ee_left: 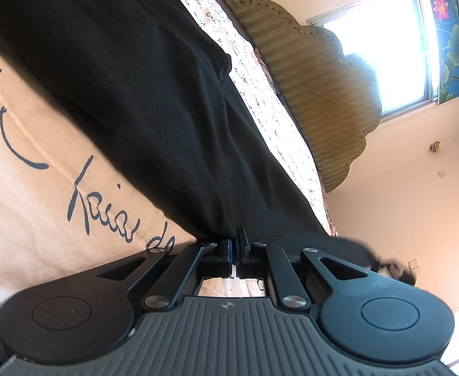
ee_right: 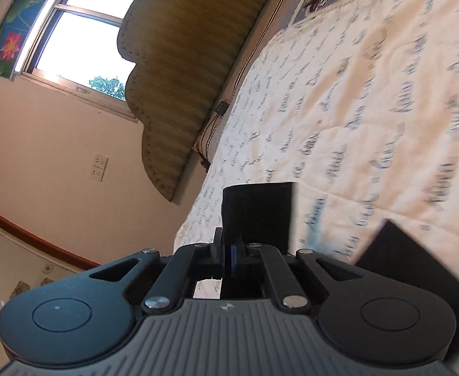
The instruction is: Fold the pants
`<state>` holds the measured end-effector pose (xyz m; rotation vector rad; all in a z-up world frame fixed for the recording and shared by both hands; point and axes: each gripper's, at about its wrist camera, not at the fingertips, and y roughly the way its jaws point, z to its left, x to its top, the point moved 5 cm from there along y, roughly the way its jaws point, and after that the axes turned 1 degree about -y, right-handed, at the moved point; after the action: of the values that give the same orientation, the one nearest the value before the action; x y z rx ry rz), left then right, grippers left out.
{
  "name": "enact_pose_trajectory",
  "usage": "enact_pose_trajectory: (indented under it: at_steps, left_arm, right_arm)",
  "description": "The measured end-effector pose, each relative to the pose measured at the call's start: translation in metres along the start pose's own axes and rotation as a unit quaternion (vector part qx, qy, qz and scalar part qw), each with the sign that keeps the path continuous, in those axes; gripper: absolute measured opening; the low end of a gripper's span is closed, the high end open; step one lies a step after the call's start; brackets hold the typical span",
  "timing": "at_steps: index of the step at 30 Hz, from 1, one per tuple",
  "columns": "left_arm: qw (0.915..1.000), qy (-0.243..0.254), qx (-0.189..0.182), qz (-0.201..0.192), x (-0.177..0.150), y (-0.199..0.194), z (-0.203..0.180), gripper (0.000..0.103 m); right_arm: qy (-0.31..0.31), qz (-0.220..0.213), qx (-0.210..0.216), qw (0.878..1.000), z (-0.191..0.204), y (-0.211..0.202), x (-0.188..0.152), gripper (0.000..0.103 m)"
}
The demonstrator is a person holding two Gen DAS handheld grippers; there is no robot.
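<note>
Sunlit and cream-walled, the bedroom offers a bed (ee_right: 370,109) under a quilt printed with script, and on it lie the black pants (ee_left: 141,100), stretched along the cover toward the padded headboard (ee_left: 317,94). They look soft, light and limp, a fine matte weave that should drape and crease rather than slip; hems, waistband and corners seem the sensible holds, pinching both layers together. The left gripper (ee_left: 235,250) has its jaws nearly together on one edge of the cloth. The right gripper (ee_right: 228,252) has its jaws narrowed on another black flap, which stands up just past them; a further dark corner shows at lower right. A bright window (ee_right: 82,31) sits beyond the headboard.
</note>
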<state>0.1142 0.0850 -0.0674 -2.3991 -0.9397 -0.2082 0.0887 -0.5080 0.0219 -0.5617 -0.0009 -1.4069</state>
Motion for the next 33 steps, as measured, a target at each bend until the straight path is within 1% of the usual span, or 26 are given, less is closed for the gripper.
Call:
enact_pose_trajectory:
  at_steps: [2,4,5,6,8,10,13,15,17,19,20,21,22,25,27,28,29,30,31,32,33]
  left_arm:
    - [1.0000,-0.001,-0.002,0.001,0.001,0.000,0.001,0.013]
    - [1.0000,0.000,-0.004,0.003,0.002,0.002,0.001,0.013]
    - [1.0000,0.000,-0.004,0.005,0.003,0.002,0.001,0.013]
    - [1.0000,0.000,-0.004,0.006,0.003,0.003,0.001,0.013]
    - [1.0000,-0.001,-0.005,0.006,0.004,0.003,0.001,0.013]
    - [1.0000,-0.001,-0.006,0.005,0.005,0.003,0.001,0.013]
    - [0.9999,-0.003,-0.009,0.003,0.005,0.004,0.002,0.013]
    - [0.9999,-0.003,-0.010,0.002,0.004,0.004,0.003,0.013]
    - [0.9999,-0.004,-0.011,0.002,0.004,0.004,0.004,0.013]
    - [0.9999,-0.009,-0.010,0.003,0.005,0.005,0.005,0.013]
    - [0.9998,-0.015,-0.008,0.005,0.005,0.004,0.005,0.014]
    - [0.9997,-0.022,-0.007,0.008,0.006,0.004,0.005,0.018]
    - [0.9993,-0.033,-0.010,0.012,0.008,0.003,0.005,0.016]
    - [0.9965,-0.082,-0.009,0.014,0.013,0.003,0.006,0.018]
    - [0.9953,-0.096,-0.007,0.006,0.015,0.001,0.004,0.018]
    - [0.9958,-0.091,0.004,-0.001,0.015,0.000,0.002,0.017]
    - [0.9965,-0.081,0.017,-0.010,0.015,-0.003,0.000,0.011]
    - [0.9970,-0.068,0.033,-0.014,0.016,-0.004,-0.004,0.002]
    - [0.9971,-0.056,0.048,-0.019,0.018,-0.007,-0.007,0.001]
    - [0.9970,-0.050,0.054,-0.023,0.020,-0.011,-0.010,0.001]
    - [0.9973,-0.043,0.053,-0.029,0.022,-0.015,-0.014,0.001]
  right_arm:
    - [0.037,-0.002,-0.038,0.999,-0.045,-0.022,-0.006,0.004]
    - [0.076,0.023,-0.093,0.992,-0.101,-0.029,-0.020,0.004]
    - [0.093,0.029,-0.097,0.991,-0.117,-0.029,-0.027,0.004]
    - [0.099,0.023,-0.080,0.992,-0.123,-0.029,-0.030,0.003]
    - [0.096,0.013,-0.074,0.993,-0.117,-0.029,-0.031,0.003]
    - [0.082,0.012,-0.059,0.995,-0.100,-0.027,-0.028,0.003]
    - [0.066,0.000,-0.019,0.998,-0.069,-0.037,-0.018,0.003]
    - [0.050,-0.006,-0.014,0.999,-0.061,-0.046,-0.018,0.003]
    - [0.065,-0.001,-0.030,0.997,-0.082,-0.047,-0.024,0.003]
    - [0.111,0.014,-0.047,0.993,-0.119,-0.041,-0.031,0.004]
    - [0.135,0.022,-0.037,0.990,-0.136,-0.036,-0.037,0.003]
    - [0.139,0.016,-0.019,0.990,-0.141,-0.036,-0.039,0.003]
    - [0.132,0.012,-0.015,0.991,-0.139,-0.037,-0.039,0.003]
    - [0.117,0.015,-0.020,0.993,-0.137,-0.033,-0.041,0.002]
    - [0.113,0.013,-0.010,0.993,-0.138,-0.033,-0.041,0.002]
    - [0.108,0.011,-0.005,0.994,-0.138,-0.034,-0.042,0.002]
    - [0.101,0.009,-0.003,0.995,-0.137,-0.034,-0.043,0.002]
    - [0.092,0.006,-0.001,0.996,-0.137,-0.035,-0.044,0.002]
    - [0.085,0.004,0.000,0.996,-0.136,-0.035,-0.044,0.002]
    - [0.080,0.003,0.000,0.997,-0.135,-0.035,-0.044,0.002]
    - [0.077,0.003,0.001,0.997,-0.136,-0.036,-0.046,0.002]
